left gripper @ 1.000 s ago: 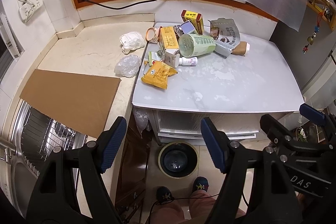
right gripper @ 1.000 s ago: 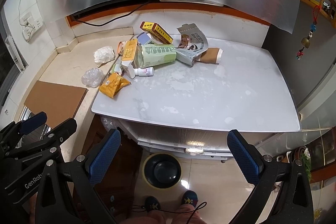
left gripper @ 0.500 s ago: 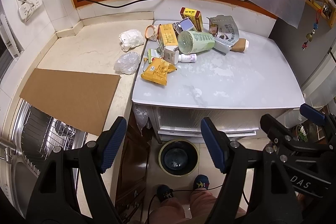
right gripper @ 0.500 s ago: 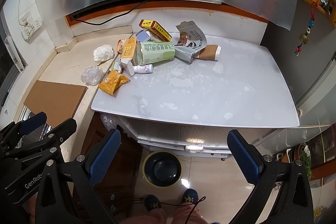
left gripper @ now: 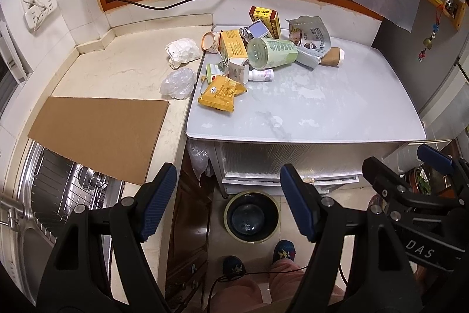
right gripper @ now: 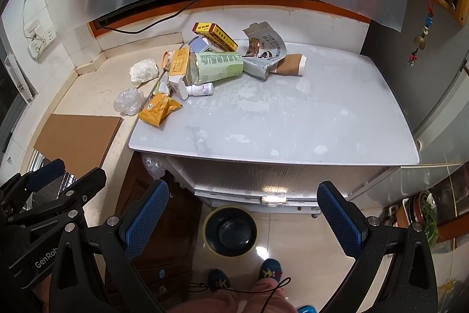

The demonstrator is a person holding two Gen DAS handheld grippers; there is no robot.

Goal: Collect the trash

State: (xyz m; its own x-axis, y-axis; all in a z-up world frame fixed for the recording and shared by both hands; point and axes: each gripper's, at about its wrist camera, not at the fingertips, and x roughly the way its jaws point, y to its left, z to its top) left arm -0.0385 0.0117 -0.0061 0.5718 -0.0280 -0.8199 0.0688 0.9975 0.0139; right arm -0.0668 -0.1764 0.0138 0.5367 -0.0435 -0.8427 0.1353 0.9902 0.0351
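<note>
— Kitchen corner, pale tiles; what sits on the grey table (left gripper: 322, 107)?

— Trash, heaped at its far left corner; a green canister (left gripper: 271, 53) lies on its side in the middle of the heap, a white bottle (left gripper: 261, 74) just in front of it, a yellow packet (left gripper: 221, 91) nearest the table's front, lying near its left edge.

— And behind the canister?

— A red-and-yellow box (left gripper: 265, 18) at the back, an orange box (left gripper: 233, 44) to the left, a torn silver pouch (left gripper: 310, 38) to the right with a brown paper cup (left gripper: 332, 57) beside it, also on its side.

— Anything off the table?

— On the beige counter (left gripper: 117, 69) to the left: a crumpled white wad (left gripper: 183, 52) and a clear plastic ball (left gripper: 178, 82), both close to the table's edge; a cardboard sheet (left gripper: 99, 134) lies nearer, partly over the sink (left gripper: 58, 195).

— The bin?

— A round bin (right gripper: 230, 229) stands on the floor under the table's front edge, dark inside; the person's shoes (right gripper: 268, 270) are just before it.

— Left gripper (left gripper: 228, 203)?

— Spread wide, nothing between the blue pads; it hangs over the floor, well short of the heap.

— Right gripper (right gripper: 241, 222)?

— Also spread wide and empty, above the bin; the two grippers sit side by side, each in the other's view.
</note>
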